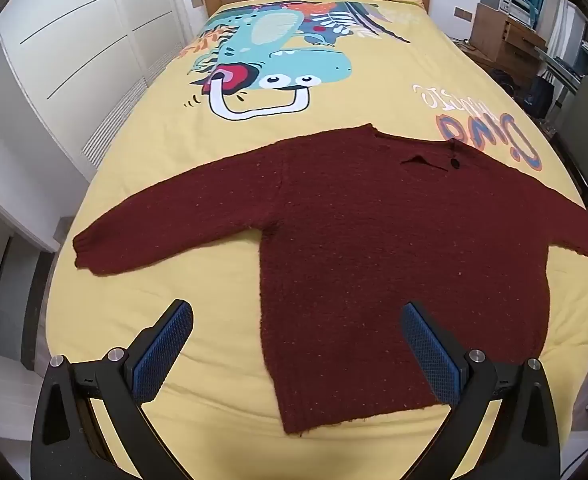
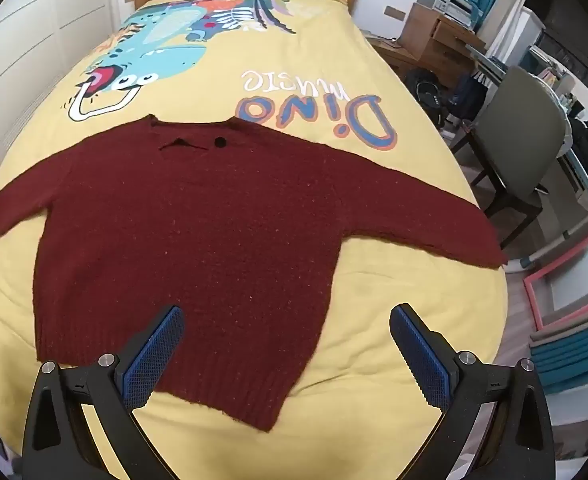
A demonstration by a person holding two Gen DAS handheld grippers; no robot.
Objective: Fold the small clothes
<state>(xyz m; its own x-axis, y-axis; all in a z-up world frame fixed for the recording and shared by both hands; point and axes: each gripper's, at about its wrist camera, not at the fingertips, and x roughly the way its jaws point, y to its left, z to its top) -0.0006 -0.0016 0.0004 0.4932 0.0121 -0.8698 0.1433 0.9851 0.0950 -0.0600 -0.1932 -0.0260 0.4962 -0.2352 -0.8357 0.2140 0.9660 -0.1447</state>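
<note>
left gripper (image 1: 297, 320) hangs over the hem's left corner, fingers wide apart, holding nothing. the sweater (image 1: 373, 240) lies flat and face up on the bed (image 1: 154, 320), sleeves spread to both sides, nothing folded yet. right gripper (image 2: 286, 320) hovers over the hem's right corner, fingers wide apart too, empty. best bet, i'd say: pinch each sleeve near the cuff, lift low, lay it across the chest without dragging the knit.

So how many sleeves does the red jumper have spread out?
2. The dark red knitted jumper lies flat on the yellow bedspread: left sleeve stretched leftward, right sleeve stretched rightward. None hidden.
</note>
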